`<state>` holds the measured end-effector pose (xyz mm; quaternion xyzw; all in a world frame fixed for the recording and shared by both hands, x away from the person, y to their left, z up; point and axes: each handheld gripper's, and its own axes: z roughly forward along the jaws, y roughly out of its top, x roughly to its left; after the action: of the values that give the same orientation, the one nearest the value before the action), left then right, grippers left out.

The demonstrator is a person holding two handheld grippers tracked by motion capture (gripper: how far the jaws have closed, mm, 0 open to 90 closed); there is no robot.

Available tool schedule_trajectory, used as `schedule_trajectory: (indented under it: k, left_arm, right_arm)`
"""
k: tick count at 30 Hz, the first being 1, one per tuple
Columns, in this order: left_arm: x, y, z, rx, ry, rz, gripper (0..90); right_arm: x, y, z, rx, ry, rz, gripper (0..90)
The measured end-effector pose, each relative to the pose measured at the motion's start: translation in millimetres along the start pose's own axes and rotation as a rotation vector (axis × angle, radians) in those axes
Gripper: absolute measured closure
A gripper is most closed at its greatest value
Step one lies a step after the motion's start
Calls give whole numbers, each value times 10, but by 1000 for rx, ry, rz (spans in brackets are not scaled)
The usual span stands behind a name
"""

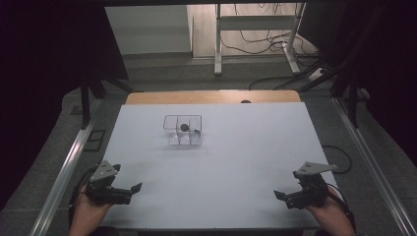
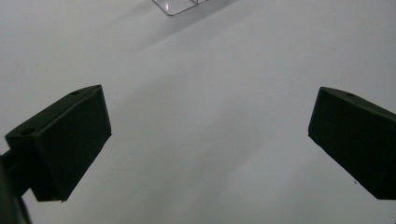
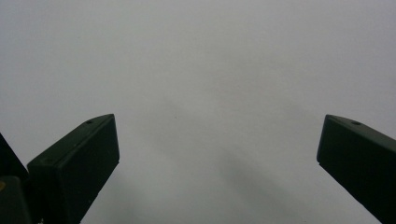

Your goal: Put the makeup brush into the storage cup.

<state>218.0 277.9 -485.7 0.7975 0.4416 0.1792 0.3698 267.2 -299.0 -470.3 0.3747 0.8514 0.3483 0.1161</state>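
- High view shows a small clear box (image 1: 183, 130) on the white tabletop (image 1: 236, 162), in the far half and a little to the left of the middle.
- Its walls are transparent, with thin dark edges at the top rim, and thin dividers split it into compartments; how many there are is hard to count.
- A small dark round thing (image 1: 184, 127) sits inside the box, in a rear compartment. What it is I cannot tell, it is too small.
- The left gripper (image 1: 129, 191) rests at the near left corner of the tabletop, held by a hand (image 1: 88, 209). Its fingers (image 2: 70, 140) are spread wide apart and hold nothing.
- The right gripper (image 1: 282, 197) rests at the near right corner, also well apart from the box. Its fingers (image 3: 79, 163) are wide apart too, with only bare tabletop between them.
- In the left gripper view, one corner of the clear box (image 2: 180, 5) shows at the top edge; the rest is cut off.
- The far edge of the tabletop is bare wood (image 1: 211, 97).
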Motion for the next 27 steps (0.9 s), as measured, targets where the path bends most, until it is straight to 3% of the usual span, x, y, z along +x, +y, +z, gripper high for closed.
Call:
schedule_trajectory:
  k: [27]
  left_arm:
    - [66,-272,-205,21,74,-33,0]
  right_arm:
    - [-50,9,-109,-88,-25,27,0]
